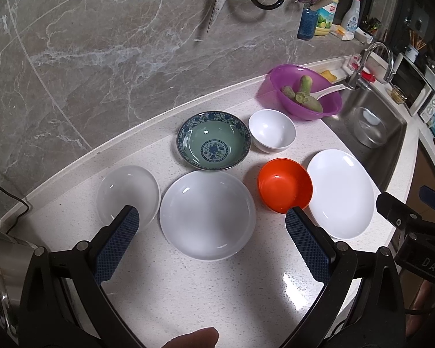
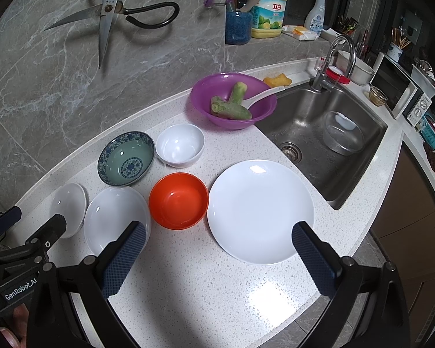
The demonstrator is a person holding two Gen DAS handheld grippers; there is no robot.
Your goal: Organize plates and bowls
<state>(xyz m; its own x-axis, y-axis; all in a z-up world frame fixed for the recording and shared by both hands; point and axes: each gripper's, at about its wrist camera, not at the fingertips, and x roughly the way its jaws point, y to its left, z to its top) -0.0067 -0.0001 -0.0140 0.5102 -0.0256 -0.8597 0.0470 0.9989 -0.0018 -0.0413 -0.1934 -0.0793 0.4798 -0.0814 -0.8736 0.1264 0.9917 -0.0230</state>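
On the white counter lie a small white dish [image 1: 127,192] [image 2: 69,207], a deep white plate [image 1: 207,214] [image 2: 113,217], an orange bowl [image 1: 284,185] [image 2: 178,200], a flat white plate [image 1: 340,192] [image 2: 261,210], a blue-patterned green bowl [image 1: 213,140] [image 2: 126,158] and a small white bowl [image 1: 272,130] [image 2: 179,144]. My left gripper [image 1: 211,214] is open and empty above the deep plate. My right gripper [image 2: 219,227] is open and empty, over the flat plate's near left edge.
A purple basin [image 1: 304,91] [image 2: 232,100] with green vegetables and a white spoon stands at the back by the steel sink [image 2: 327,142]. Scissors [image 2: 107,17] hang on the marble wall. A metal pot [image 1: 0,275] sits at the far left.
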